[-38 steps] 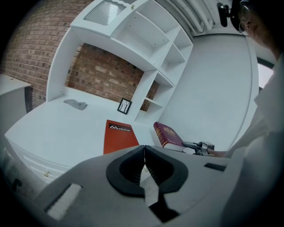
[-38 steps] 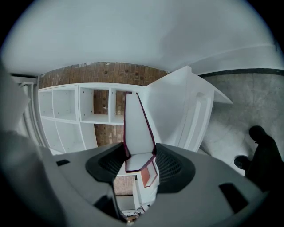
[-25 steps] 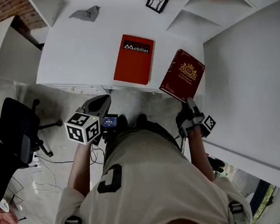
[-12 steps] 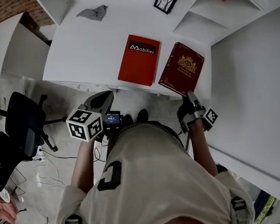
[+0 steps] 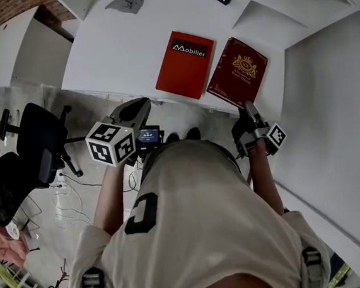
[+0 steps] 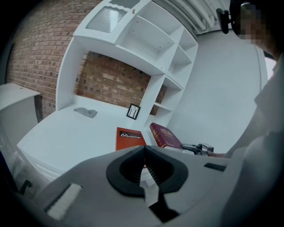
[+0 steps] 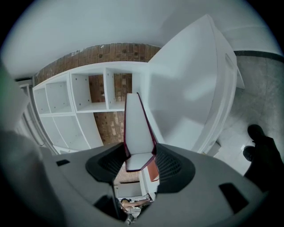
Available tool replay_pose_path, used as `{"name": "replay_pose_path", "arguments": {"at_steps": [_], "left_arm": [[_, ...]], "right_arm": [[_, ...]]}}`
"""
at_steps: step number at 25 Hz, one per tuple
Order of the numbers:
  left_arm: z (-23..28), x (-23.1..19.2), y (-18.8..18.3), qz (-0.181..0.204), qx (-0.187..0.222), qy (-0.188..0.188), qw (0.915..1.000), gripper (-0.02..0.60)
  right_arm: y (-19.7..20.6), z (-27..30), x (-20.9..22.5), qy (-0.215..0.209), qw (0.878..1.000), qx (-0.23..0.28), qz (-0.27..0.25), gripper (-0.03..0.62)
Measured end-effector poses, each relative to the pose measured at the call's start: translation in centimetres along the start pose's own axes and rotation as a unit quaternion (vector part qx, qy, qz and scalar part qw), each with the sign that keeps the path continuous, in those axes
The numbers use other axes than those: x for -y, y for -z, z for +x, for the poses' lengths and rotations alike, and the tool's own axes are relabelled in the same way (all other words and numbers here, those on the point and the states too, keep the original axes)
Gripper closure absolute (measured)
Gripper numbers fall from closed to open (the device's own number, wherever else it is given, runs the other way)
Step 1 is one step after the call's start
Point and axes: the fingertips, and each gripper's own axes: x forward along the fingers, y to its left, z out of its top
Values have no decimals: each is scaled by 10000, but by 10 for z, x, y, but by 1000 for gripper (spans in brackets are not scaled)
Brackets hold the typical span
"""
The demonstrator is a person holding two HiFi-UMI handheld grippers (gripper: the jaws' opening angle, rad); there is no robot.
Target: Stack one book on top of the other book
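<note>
Maroon book, clamped by its near end in your right tongs at upper right, sits just right of the red book on the surface, long axes roughly parallel; your left tongs are closed, empty.

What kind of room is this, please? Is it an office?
Probably an office or study: a white desk, a black swivel chair beside it, and white shelves against a brick wall.

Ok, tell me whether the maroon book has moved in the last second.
Yes. The maroon book, clamped in the right gripper, has come closer beside the orange book.
</note>
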Motion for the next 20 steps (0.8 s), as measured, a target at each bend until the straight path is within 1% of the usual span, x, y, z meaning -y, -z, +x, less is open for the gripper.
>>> {"name": "replay_pose_path", "arguments": {"at_steps": [8,20], "left_arm": [[5,16,-3,2,-113,-153,9998,577],[9,36,7,52,-223,-357,9991,578]], "right_arm": [[0,2,-2,-86,9995,-272,109,385],[-4,4,0,-326,9975,-568,259,385]]}}
